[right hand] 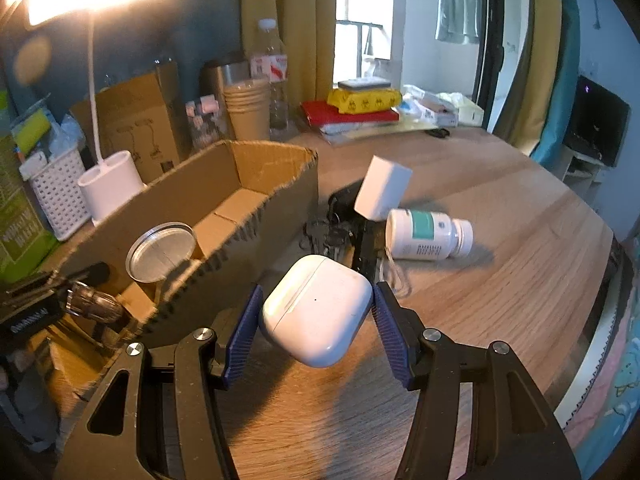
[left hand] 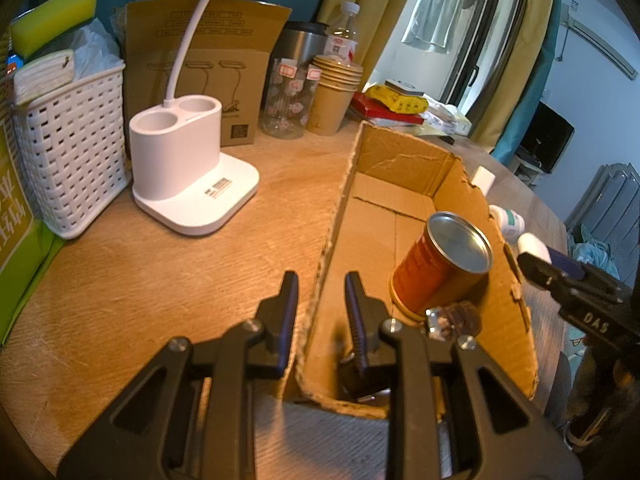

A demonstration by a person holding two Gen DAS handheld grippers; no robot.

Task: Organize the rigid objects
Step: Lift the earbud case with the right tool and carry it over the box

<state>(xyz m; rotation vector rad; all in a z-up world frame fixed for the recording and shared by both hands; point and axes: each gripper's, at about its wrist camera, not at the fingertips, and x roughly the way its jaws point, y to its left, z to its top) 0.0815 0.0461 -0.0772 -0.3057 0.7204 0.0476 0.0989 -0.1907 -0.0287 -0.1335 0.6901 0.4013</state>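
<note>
Left gripper (left hand: 322, 300) clamped on near wall of cardboard box (left hand: 328, 240), steadying it. Inside: red can (left hand: 436, 268) lying tilted, small dark trinket (left hand: 452, 320) beside it. Right gripper (right hand: 316, 320) gripping white earbud case (right hand: 316, 308), lifted clear of table (right hand: 500, 280), beside box. Risk: smooth rounded case slipping from pads; clipping box's torn edge; landing on can.

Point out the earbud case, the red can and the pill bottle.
earbud case (right hand: 316, 312), right wrist view, on its white front face.
red can (left hand: 424, 276), left wrist view, on its red side.
pill bottle (right hand: 424, 234), right wrist view, on its label.
</note>
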